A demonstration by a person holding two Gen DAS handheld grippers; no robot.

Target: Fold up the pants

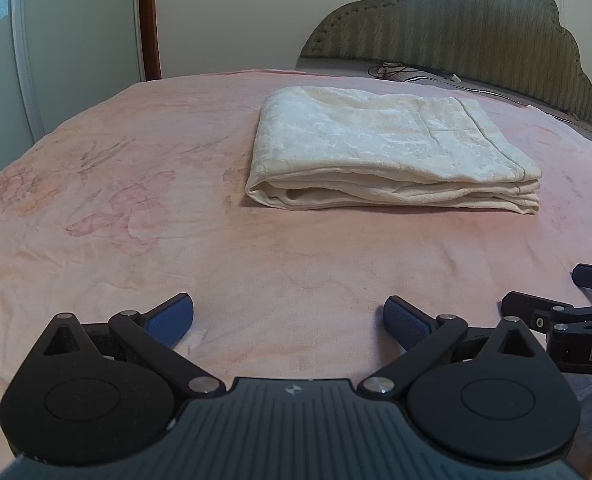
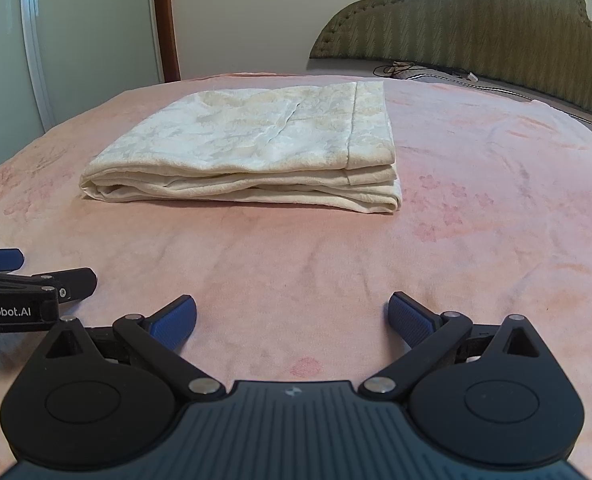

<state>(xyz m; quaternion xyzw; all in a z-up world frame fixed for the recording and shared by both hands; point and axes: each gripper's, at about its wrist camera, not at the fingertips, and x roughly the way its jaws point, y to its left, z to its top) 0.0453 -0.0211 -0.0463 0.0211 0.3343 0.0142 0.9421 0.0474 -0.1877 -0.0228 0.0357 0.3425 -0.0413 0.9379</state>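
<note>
The cream pants [image 1: 391,148] lie folded into a flat rectangular pile of several layers on the pink floral blanket [image 1: 136,208] that covers the bed. The pile sits in the middle of the bed, well apart from both grippers, with its layered edges facing the cameras. The left gripper [image 1: 288,318] is low over the blanket in front of the pile, its blue-padded fingers [image 1: 168,318] spread wide apart and holding nothing. The right gripper [image 2: 292,316] is just beside it at about the same height, also with its jaws wide apart and empty. Behind the pile stands a green padded headboard [image 2: 467,20], and some dark cables [image 2: 411,68] lie at its foot. On the left there is a pale wardrobe door [image 2: 88,32] with small flower drawings.
</note>
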